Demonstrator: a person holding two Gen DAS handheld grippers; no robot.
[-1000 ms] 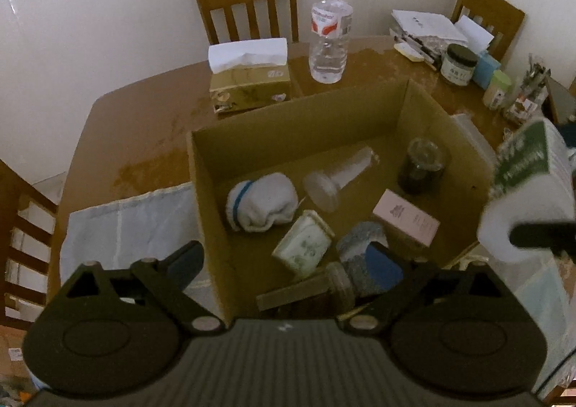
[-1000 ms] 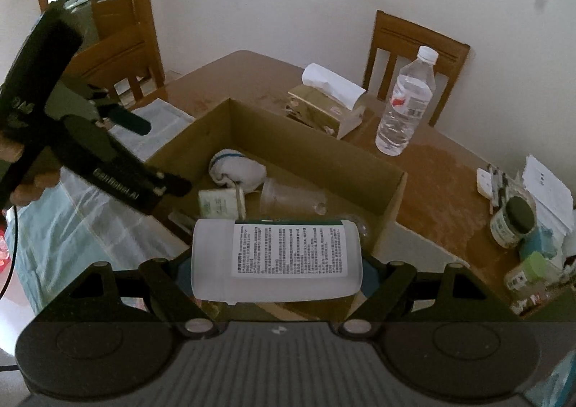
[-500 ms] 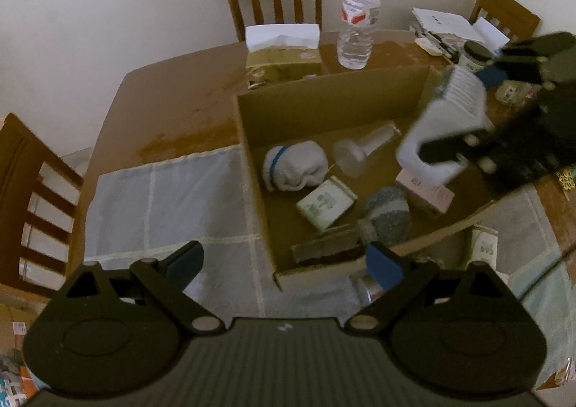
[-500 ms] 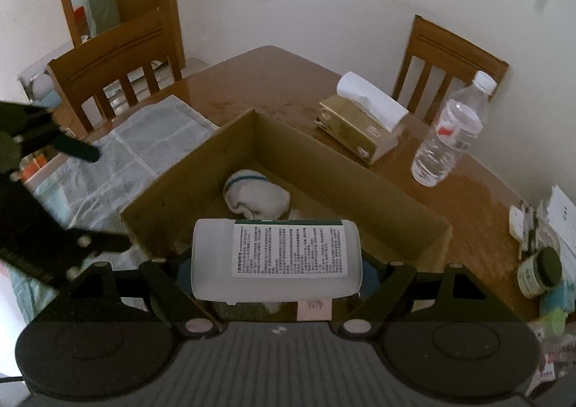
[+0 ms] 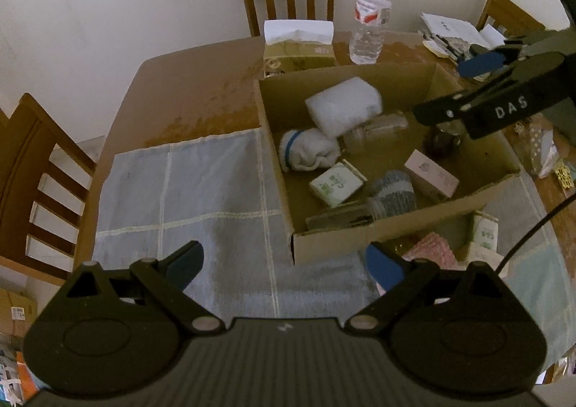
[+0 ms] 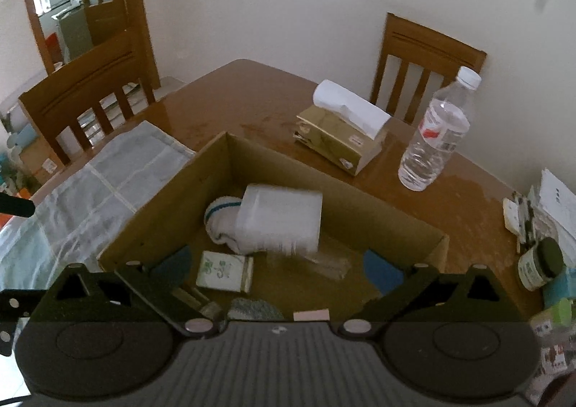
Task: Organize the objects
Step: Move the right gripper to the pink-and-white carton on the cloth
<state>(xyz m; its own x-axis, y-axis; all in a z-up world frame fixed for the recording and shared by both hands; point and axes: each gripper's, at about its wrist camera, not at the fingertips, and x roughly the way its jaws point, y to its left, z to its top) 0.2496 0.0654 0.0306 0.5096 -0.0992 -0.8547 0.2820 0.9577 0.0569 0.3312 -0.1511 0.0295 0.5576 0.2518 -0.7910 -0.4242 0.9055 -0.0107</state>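
Your cardboard box [image 6: 378, 223] sat at twelve o'clock from your right claw [image 6: 277, 268], whose jaws were opening with nothing between them. The white bottle [image 6: 280, 221], blurred, lay inside the box against the rolled sock [image 6: 219, 223]. Your left claw [image 5: 284, 264] hung spread and empty, farther off over the cloth [image 5: 201, 191] on the surface [image 5: 201, 97].

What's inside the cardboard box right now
Inside the brown cardboard box: a blurred white plastic bottle, a rolled white sock, a small green-and-white box, a grey sock and a pink box. The bottle hides part of a clear container.
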